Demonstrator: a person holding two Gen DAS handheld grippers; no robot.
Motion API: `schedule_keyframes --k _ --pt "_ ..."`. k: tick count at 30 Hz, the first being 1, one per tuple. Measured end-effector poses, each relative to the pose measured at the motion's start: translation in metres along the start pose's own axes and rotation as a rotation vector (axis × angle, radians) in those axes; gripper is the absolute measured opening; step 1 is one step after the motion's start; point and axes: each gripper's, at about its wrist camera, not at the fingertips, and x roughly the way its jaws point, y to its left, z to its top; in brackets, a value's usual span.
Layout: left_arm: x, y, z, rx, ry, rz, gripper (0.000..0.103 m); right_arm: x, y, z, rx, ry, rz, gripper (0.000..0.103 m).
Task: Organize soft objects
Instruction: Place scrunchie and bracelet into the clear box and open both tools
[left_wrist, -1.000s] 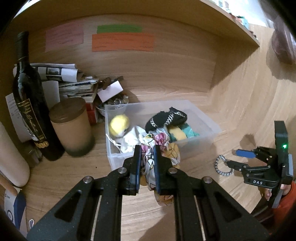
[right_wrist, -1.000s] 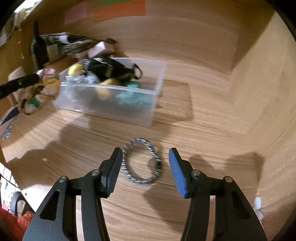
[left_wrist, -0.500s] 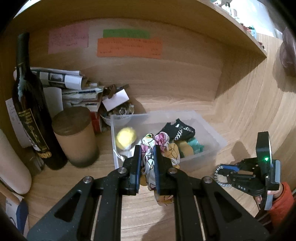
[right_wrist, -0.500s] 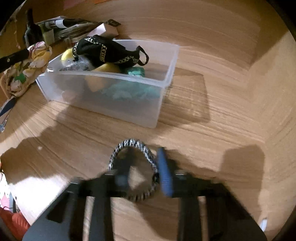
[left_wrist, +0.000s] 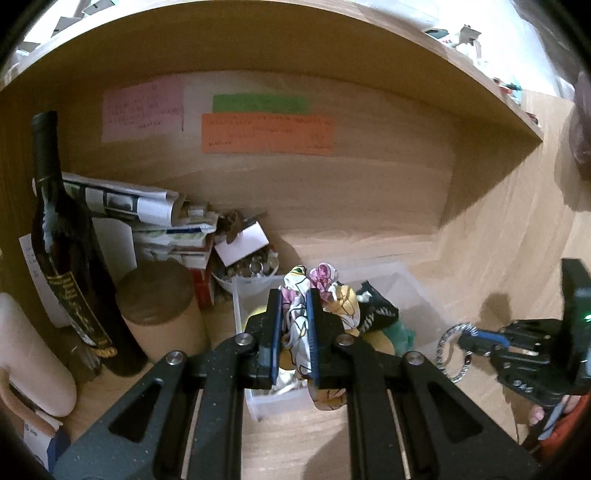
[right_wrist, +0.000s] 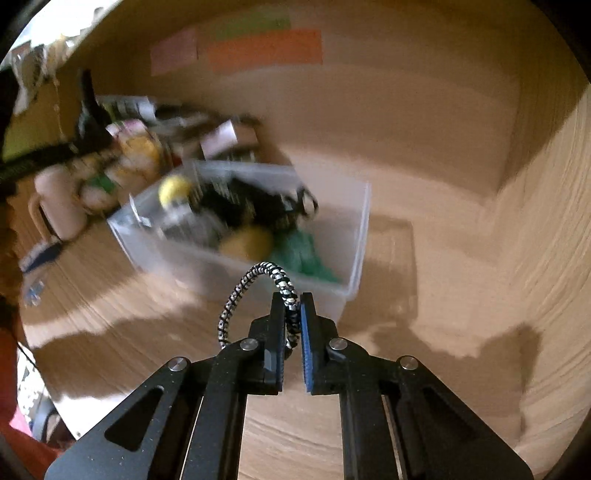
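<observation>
Holding a bunched flowery cloth scrunchie (left_wrist: 295, 325), the left hand-held gripper (left_wrist: 291, 343) has its two black fingers squeezed close on the soft fabric. It hangs in the air above the near end of the clear plastic box (left_wrist: 413, 295) on the wooden table (left_wrist: 295, 443). Inside the box lie a black pouch with a chain pattern (right_wrist: 251, 206), a soft yellow ball (right_wrist: 173, 188), another yellow lump (right_wrist: 247, 242) and something green and soft (right_wrist: 303, 254). The right hand-held gripper (right_wrist: 291, 332) is pinched tight on a black and white braided hair band (right_wrist: 258, 280). The band is lifted off the table and its loop sticks up in front of the near wall of the box. From the left wrist view, the right hand-held gripper sits to the right of the box, with the band's ring hanging from its tips. To the left of the box stand a tall dark glass bottle (left_wrist: 70, 258) and a round brown jar with a lid (left_wrist: 162, 314). A messy pile of papers (left_wrist: 155, 218) lies behind them. Pink, green and orange paper notes (left_wrist: 266, 133) are stuck on the wooden back wall under a shelf.
</observation>
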Motion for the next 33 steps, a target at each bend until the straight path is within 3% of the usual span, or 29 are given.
schedule_keyframes --k 9,21,24,29,33 --pt "0.034 0.005 -0.003 -0.025 0.050 0.022 0.012 -0.011 0.008 0.036 0.012 -0.125 -0.038 0.007" --pt "0.074 0.010 -0.035 -0.009 0.194 0.052 0.012 0.055 0.000 0.041 0.041 0.013 -0.076 0.007" --pt "0.072 0.013 -0.039 -0.009 0.205 0.051 0.019 0.061 0.002 0.037 0.018 0.043 -0.082 0.012" --pt "0.061 0.010 -0.042 0.017 0.181 0.063 0.035 0.057 0.005 0.031 -0.005 0.038 -0.098 0.041" --pt "0.046 0.007 -0.040 0.023 0.149 0.061 0.051 0.047 0.006 0.030 -0.015 0.022 -0.096 0.044"
